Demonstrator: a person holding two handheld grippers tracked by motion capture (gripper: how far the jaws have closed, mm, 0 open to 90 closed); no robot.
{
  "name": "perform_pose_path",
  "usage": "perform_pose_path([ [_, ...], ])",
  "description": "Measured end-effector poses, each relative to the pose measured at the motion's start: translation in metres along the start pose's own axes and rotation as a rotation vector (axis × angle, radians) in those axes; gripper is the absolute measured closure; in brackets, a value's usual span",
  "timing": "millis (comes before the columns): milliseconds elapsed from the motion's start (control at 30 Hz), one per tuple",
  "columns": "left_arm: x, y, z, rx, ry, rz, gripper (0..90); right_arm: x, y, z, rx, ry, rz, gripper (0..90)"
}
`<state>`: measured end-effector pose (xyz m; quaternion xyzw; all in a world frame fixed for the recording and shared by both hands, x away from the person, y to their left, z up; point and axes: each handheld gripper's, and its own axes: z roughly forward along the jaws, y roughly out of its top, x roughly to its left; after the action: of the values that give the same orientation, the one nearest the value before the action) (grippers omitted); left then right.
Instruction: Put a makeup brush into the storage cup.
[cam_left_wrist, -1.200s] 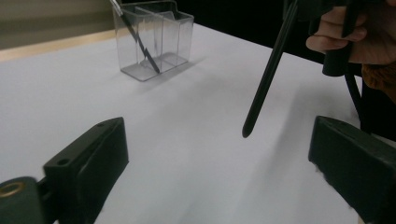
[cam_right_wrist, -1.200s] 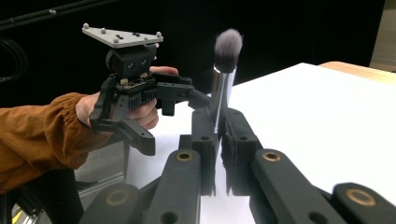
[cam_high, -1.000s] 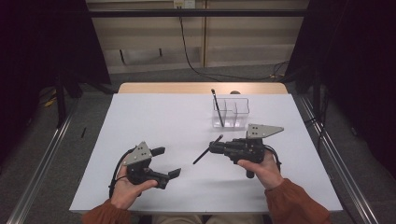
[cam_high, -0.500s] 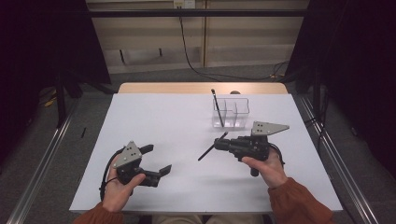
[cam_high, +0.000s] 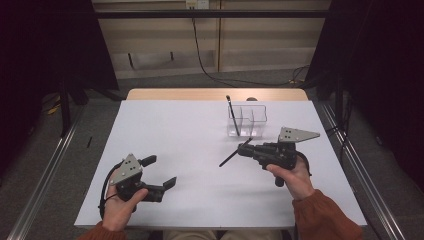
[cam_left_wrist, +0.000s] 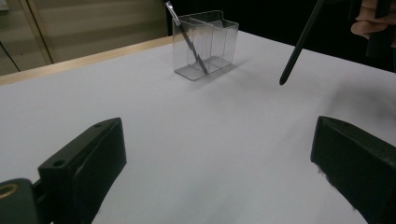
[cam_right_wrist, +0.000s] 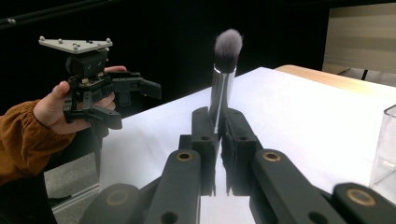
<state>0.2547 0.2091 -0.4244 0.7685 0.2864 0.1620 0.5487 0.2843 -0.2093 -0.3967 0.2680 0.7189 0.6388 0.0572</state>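
Right gripper (cam_high: 245, 148) sits mid-right over the white table (cam_high: 190, 135), jaws closed tight on a makeup brush (cam_right_wrist: 224, 84): silver ferrule clamped, grey bristle head up in the right gripper view. The dark handle slants down-left, tip just above the table, not touching as far as seen. Left gripper (cam_high: 161, 172) near front-left edge, jaws spread wide, nothing betw. them. Clear divided holder (cam_high: 247, 121) stands far-centre w/ one thin dark tool (cam_left_wrist: 187, 39) leaning in its end compartment.
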Motion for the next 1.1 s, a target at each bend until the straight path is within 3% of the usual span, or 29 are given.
perform_pose_path([
  [367, 0.002, -0.008, -0.015, -0.031, 0.041, -0.015, 3.9, -0.008, 0.007, -0.010, 0.002, -0.041, 0.006, 84.3],
  [600, 0.007, -0.019, -0.022, -0.020, 0.064, -0.034, 3.9, -0.014, 0.015, -0.016, 0.004, -0.079, -0.003, 84.3],
  [700, 0.011, -0.021, -0.024, -0.021, 0.103, -0.015, 3.9, -0.017, 0.017, -0.018, 0.003, -0.094, -0.003, 84.3],
  [800, 0.013, -0.024, -0.027, -0.035, 0.112, -0.037, 3.9, -0.019, 0.020, -0.019, 0.003, -0.108, -0.003, 84.2],
  [1100, 0.010, -0.023, -0.033, -0.048, 0.102, -0.027, 3.9, -0.027, 0.030, -0.022, -0.006, -0.150, -0.021, 84.2],
])
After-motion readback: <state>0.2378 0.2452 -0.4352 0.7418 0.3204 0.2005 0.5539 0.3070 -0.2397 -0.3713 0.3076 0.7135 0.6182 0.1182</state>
